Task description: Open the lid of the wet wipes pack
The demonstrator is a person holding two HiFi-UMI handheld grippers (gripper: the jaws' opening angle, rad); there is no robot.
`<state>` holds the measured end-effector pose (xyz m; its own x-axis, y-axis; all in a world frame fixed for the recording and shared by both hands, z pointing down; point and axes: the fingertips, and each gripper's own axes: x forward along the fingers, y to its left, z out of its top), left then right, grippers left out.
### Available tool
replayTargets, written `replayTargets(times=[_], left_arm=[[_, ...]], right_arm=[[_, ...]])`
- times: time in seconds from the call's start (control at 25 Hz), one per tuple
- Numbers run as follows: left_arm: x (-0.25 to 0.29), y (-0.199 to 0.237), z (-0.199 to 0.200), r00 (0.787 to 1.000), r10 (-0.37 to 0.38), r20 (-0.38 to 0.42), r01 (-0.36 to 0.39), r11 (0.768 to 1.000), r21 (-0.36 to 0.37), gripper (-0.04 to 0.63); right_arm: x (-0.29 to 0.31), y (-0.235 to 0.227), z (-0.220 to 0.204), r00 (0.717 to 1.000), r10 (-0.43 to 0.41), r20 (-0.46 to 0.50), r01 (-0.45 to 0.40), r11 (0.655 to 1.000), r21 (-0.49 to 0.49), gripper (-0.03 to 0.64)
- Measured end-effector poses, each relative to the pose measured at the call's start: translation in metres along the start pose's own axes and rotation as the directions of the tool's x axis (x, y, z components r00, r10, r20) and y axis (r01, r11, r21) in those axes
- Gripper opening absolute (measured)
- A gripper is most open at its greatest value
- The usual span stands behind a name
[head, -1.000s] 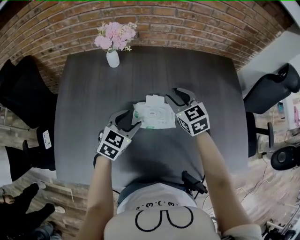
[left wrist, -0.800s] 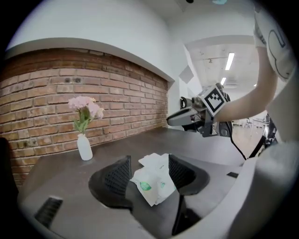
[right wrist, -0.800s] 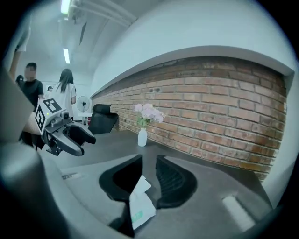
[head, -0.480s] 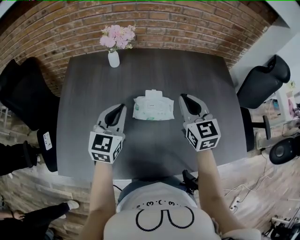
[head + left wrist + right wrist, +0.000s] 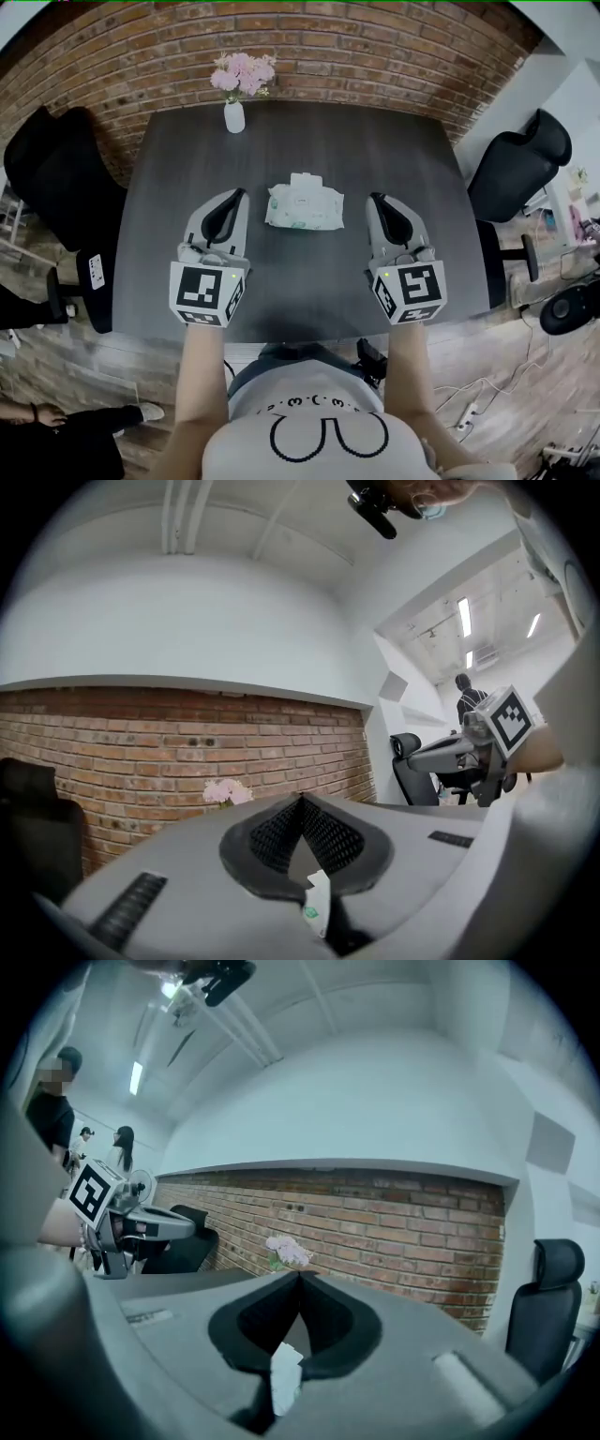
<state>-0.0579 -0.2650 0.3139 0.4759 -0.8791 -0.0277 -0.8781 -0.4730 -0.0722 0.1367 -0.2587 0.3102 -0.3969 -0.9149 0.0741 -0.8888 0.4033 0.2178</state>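
The wet wipes pack (image 5: 305, 207), a soft, pale pouch with faint green print, is lying flat at the middle of the table (image 5: 281, 281), untouched. Its rigid white lid (image 5: 306, 180) is sticking out at the pack's 12 o'clock edge.

The left gripper (image 5: 239, 194) is hovering near the pack at its 9 o'clock and the right gripper (image 5: 375, 198) at its 3 o'clock. Each is a grey plastic shell carrying a black-and-white marker cube. In each gripper view the dark, ribbed pads are pressing together at their tips, gripping nothing.

The tabletop is showing a dark grey, matte wood grain. At the pack's 11 o'clock, a small white vase (image 5: 234, 117) is holding pink flowers (image 5: 244, 72) against a red brick wall (image 5: 375, 47). Black office chairs (image 5: 56, 178) are standing at both sides, on plank flooring.
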Motion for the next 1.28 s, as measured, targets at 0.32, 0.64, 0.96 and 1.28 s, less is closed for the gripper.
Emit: replayTargets(times=[0.32,0.64,0.96,1.28], left_arm=[[-0.023,-0.033,0.031,0.997,0.055,0.057,-0.055,0.998,0.007,-0.002],[-0.038,-0.046,0.046,0.993,0.082,0.08,-0.084,0.996,0.032,-0.002],[-0.045,-0.05,0.054,0.991,0.089,0.097,-0.093,0.995,0.037,-0.002],[-0.045,-0.05,0.054,0.992,0.077,0.096,-0.082,0.996,0.045,-0.002]], right_arm=[[-0.041,-0.003,0.02,0.998,0.033,0.046,-0.032,0.999,-0.017,0.003],[-0.059,-0.001,0.027,0.997,0.053,0.062,-0.051,0.998,-0.033,0.003],[-0.064,0.007,0.03,0.995,0.073,0.07,-0.07,0.997,-0.033,0.003],[-0.064,0.01,0.029,0.995,0.074,0.063,-0.073,0.997,-0.026,0.003]])
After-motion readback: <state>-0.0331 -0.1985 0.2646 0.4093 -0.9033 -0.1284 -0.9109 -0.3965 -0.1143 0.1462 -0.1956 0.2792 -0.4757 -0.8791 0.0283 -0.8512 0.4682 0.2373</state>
